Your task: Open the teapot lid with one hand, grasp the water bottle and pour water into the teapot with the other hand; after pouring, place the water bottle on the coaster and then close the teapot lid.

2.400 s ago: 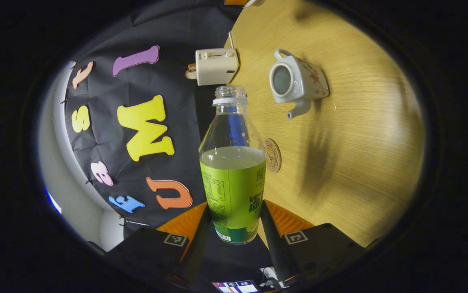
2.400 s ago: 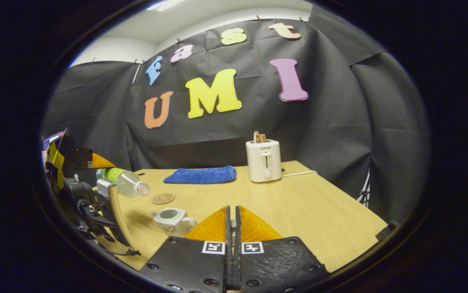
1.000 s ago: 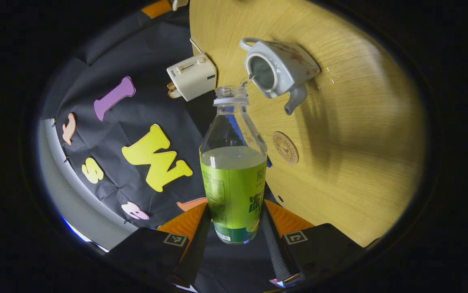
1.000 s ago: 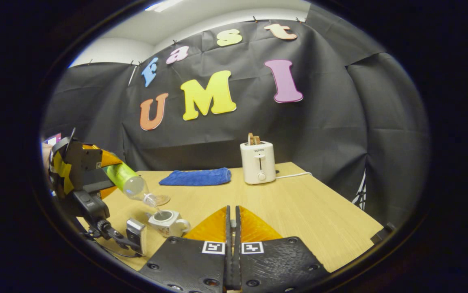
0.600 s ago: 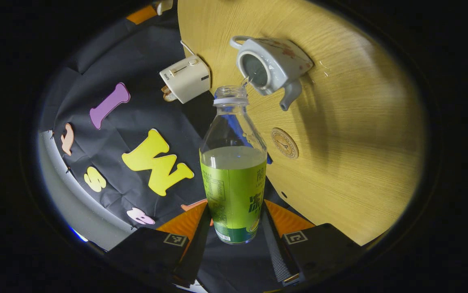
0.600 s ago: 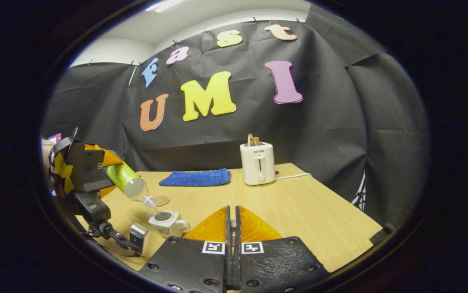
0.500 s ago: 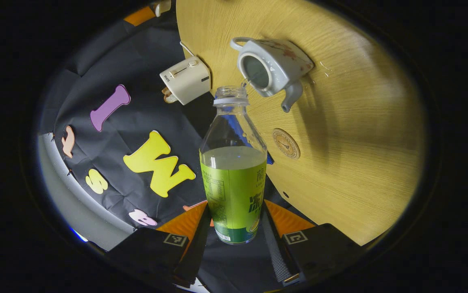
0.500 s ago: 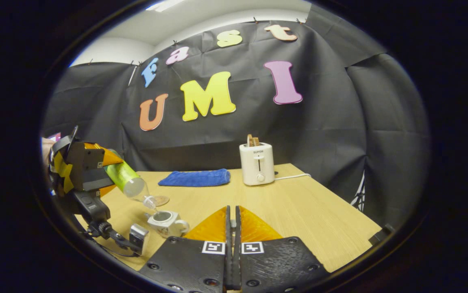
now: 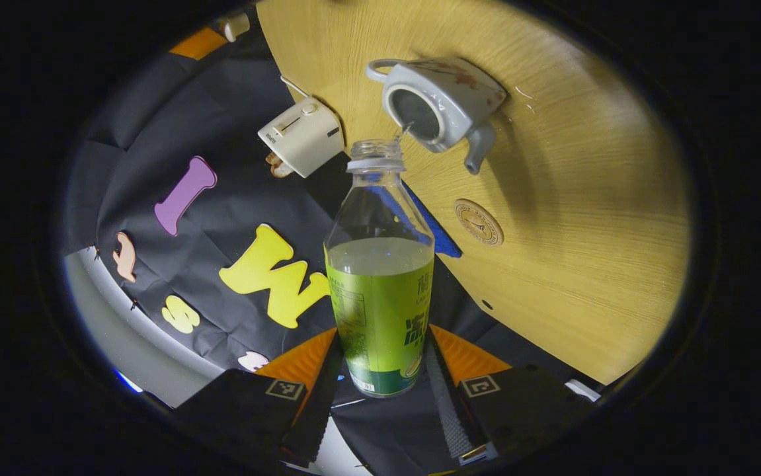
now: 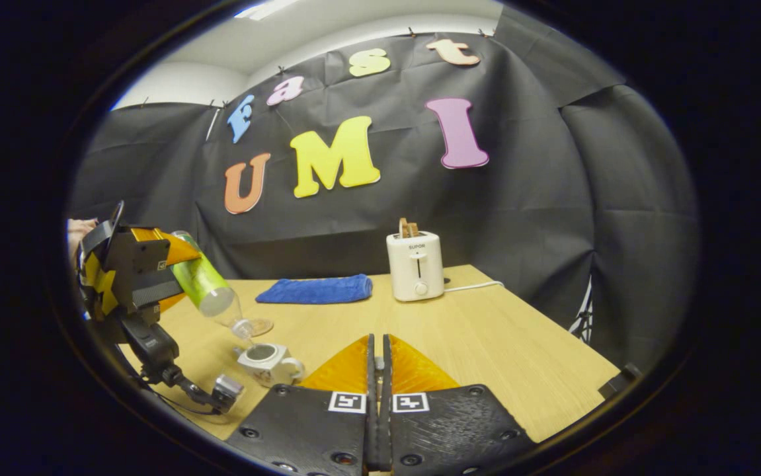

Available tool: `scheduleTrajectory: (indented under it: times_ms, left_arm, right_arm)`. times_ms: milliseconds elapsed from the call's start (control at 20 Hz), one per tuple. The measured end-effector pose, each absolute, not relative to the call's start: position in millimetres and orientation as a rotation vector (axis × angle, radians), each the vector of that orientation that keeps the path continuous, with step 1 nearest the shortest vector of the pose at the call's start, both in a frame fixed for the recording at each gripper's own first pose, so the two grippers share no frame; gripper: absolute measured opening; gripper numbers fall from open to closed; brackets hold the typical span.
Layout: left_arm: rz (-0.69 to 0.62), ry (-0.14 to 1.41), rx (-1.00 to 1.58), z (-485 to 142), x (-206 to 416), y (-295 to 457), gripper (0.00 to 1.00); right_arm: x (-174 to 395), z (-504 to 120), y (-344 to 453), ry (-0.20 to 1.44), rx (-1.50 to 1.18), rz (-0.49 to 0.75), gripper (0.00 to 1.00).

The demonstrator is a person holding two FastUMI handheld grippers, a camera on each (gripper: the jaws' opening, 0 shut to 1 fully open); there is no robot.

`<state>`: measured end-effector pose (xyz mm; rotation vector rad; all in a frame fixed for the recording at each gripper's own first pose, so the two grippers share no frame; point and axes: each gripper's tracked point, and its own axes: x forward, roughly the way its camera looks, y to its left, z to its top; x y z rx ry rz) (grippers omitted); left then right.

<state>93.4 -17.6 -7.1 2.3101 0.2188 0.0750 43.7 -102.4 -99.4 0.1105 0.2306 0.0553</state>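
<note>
Green-labelled water bottle [image 9: 380,291] between the left claw [image 9: 380,360] fingers, mouth over the teapot [image 9: 436,99].

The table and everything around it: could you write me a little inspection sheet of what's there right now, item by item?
Surface: wooden table, a few water drops beside the teapot.
Job's things: teapot lidless, upright on the table; water bottle uncapped, tipped with its mouth over the teapot's opening, a thin stream running in; coaster bare, beside the teapot.
Lid: something small is pinched in the right gripper, too hidden to name.
Clutter: blue cloth; white toaster with toast in it.
Grippers: left gripper shut on the bottle's lower body; right gripper's fingers nearly together.
Cables: toaster's white cord lies on the table.
Surroundings: black cloth wall.
</note>
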Motion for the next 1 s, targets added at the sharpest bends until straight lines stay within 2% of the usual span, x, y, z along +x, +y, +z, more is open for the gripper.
scheduleTrajectory:
  times_ms: [550, 900, 1000]
  left_arm:
    - [0.071, 0.207, 2.287, -7.3, 96.2, -19.9, 0.71]
    - [0.04, 0.291, 1.999, -28.7, 91.7, -0.4, 0.71]
    - [0.015, 0.342, 1.835, -40.6, 86.7, 11.3, 0.71]
  right_arm:
    - [42.7, -98.5, -101.9, 0.227, 0.109, 0.056, 0.0]
    - [40.9, -94.3, -103.1, 0.218, 0.119, 0.057, 0.0]
    - [40.9, -93.8, -100.6, 0.221, 0.124, 0.066, 0.0]
